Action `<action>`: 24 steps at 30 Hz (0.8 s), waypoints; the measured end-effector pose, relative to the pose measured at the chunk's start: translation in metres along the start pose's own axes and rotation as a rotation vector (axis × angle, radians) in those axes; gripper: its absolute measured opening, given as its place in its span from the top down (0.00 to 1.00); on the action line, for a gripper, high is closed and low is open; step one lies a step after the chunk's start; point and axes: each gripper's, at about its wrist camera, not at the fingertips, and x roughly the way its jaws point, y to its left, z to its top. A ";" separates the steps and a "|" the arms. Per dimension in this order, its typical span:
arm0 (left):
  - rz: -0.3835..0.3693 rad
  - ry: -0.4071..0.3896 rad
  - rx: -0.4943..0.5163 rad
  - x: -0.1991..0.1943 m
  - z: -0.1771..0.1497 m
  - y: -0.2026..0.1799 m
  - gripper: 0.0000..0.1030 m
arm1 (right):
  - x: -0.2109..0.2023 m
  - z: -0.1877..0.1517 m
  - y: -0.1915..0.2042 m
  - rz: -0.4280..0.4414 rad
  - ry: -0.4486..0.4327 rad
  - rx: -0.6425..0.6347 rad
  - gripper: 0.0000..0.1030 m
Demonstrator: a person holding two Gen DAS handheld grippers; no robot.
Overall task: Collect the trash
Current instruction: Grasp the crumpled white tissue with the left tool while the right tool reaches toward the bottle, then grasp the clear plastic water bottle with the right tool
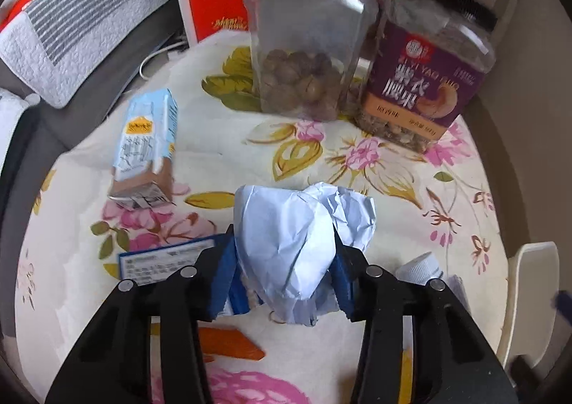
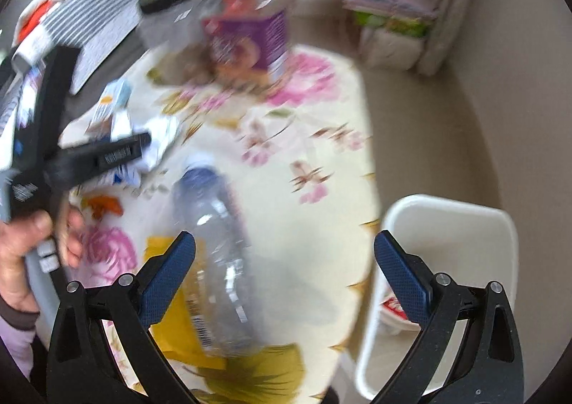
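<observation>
down on the floral-cloth bench (image 1: 357,168), the left gripper (image 1: 284,261) has its blue-padded fingers (image 1: 223,271) pressed on either side of a crumpled pale-blue paper ball (image 1: 296,236), which bulges up between them. just left of the fingers lies a white card with a blue border (image 1: 164,259); its small print is too fine to read. farther left a light-blue drink carton (image 1: 146,150) lies on its side, its lettering blurred. at the far edge stand two clear jars with black lids: the left jar (image 1: 304,53) has brown nuts in its bottom, the right jar (image 1: 425,82) wears a purple label with a cashew picture, large white chinese characters and the partly readable letters "yi yao guo". behind them sits a red box (image 1: 218,10) with gold writing i cannot make out. an orange scrap (image 1: 232,346) lies near the camera.

the right gripper (image 2: 284,271) hangs with its fingers (image 2: 168,279) spread wide, nothing between the pads. below them a clear plastic bottle (image 2: 218,243) with a blue cap lies on the cloth, partly over a yellow wrapper (image 2: 186,325). a white bin (image 2: 454,261) stands just right of the bench, something red and white inside. a hand (image 2: 25,246) at the left holds the other tool.
</observation>
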 end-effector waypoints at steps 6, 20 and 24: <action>-0.033 -0.088 0.033 -0.047 0.000 0.021 0.54 | 0.027 0.004 0.031 0.049 0.052 -0.039 0.07; -0.006 -0.172 -0.019 -0.123 -0.032 0.102 0.54 | 0.079 0.015 0.051 0.076 0.169 -0.001 0.40; 0.018 -0.172 -0.056 -0.121 -0.043 0.117 0.54 | 0.068 0.022 0.063 0.076 0.113 -0.001 0.41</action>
